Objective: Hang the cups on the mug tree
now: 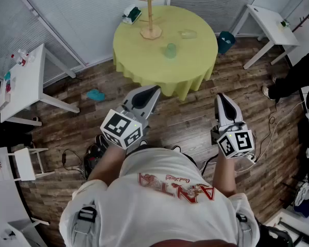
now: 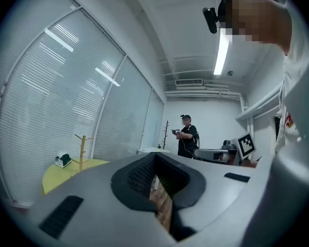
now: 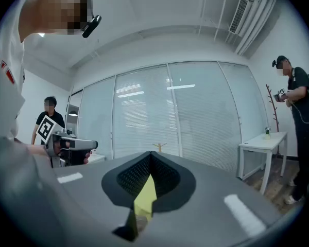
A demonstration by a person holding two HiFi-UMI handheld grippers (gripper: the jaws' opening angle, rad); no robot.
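Cups (image 1: 170, 50), mug tree (image 1: 150, 14) on yellow table (image 1: 144, 60), L claw (image 1: 155, 89), R claw (image 1: 220, 96) closed, empty

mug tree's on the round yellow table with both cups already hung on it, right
No: the mug tree is on the yellow table, but the green cup and clear cup sit on the cloth, unhung. The head view shows it.
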